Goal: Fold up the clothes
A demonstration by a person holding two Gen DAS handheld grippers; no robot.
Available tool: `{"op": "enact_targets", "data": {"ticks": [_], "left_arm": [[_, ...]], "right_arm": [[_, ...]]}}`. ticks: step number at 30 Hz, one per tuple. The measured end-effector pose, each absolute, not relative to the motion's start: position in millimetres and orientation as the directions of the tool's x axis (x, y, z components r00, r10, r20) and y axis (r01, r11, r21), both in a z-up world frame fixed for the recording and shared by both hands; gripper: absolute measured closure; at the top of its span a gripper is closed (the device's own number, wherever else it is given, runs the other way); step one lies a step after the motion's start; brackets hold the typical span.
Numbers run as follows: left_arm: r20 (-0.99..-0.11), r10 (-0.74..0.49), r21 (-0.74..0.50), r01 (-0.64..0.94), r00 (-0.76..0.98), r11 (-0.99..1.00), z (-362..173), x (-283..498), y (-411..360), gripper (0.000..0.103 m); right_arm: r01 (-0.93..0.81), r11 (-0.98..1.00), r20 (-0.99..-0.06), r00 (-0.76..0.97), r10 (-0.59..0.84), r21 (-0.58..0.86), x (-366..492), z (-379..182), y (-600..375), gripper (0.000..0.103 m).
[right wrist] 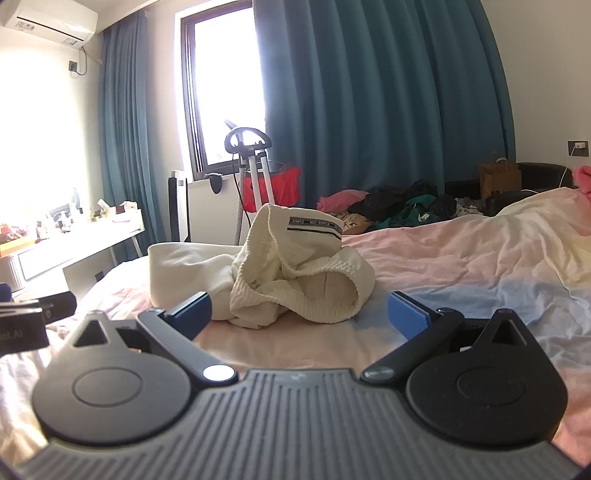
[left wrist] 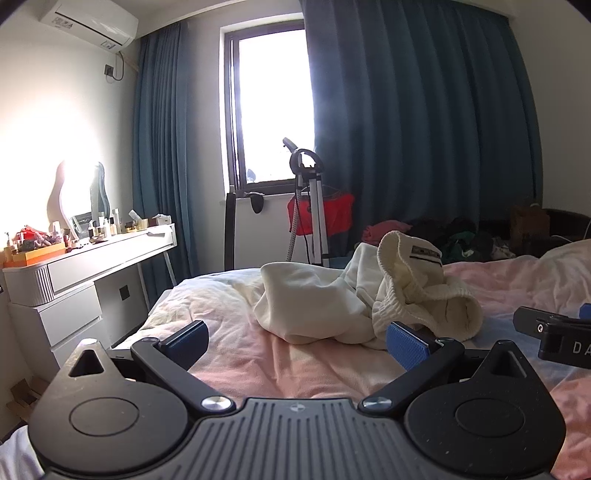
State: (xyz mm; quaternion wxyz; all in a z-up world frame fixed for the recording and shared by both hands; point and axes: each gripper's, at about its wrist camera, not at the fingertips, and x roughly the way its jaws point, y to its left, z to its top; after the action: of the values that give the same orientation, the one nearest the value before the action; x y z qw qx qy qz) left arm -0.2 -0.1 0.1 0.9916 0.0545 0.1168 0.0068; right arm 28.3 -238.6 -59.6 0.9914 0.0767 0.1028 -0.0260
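While both grippers hover low over the bed (left wrist: 303, 354), a crumpled cream sweatshirt (left wrist: 354, 299) lies in a heap on the pink sheet just ahead of them, unfolded, with its ribbed cuff or hem opening toward the cameras and a white woven label with dark stripes standing up at its top. The left gripper (left wrist: 295, 343) is released, its blue-padded fingers spread wide and holding nothing; in the left wrist view the right pad sits close against the near edge of the heap, though whether it touches the cloth cannot be told. The right gripper (right wrist: 299, 314) is likewise spread and empty, with the ribbed opening of the sweatshirt (right wrist: 295, 273) lying just beyond the gap between its fingers. Each gripper shows at the edge of the other's view, so they sit side by side, the right one to the right of the heap's near edge. At the left of the room stands a white dressing table (left wrist: 92, 266) crowded with bottles and cosmetics, and an air conditioner (left wrist: 88, 22) hangs on the wall above it. Far behind the bed, teal curtains (left wrist: 417, 122) frame a bright window (left wrist: 273, 107), in front of which stands a garment steamer (left wrist: 310, 206) with a red garment hanging on it. A pile of dark and pink clothes (right wrist: 399, 206) lies at the far right beside a brown paper bag (right wrist: 498, 181).
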Motion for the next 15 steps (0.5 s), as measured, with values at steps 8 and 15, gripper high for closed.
{"op": "enact_targets", "data": {"ticks": [8,15], "left_arm": [[-0.234,0.035,0.115,-0.008,0.972,0.993,1.7,-3.5,-1.4,0.0],[-0.243,0.039,0.097,-0.016,0.969,0.995,0.5,-0.5,3.0,0.0]], "right_arm": [[0.082,0.984,-0.215,0.976,-0.046,0.159,31.0,-64.1,-240.3,0.0],[0.083,0.983,-0.199,0.979,-0.05,0.162,29.8,-60.2,-239.2,0.0]]}}
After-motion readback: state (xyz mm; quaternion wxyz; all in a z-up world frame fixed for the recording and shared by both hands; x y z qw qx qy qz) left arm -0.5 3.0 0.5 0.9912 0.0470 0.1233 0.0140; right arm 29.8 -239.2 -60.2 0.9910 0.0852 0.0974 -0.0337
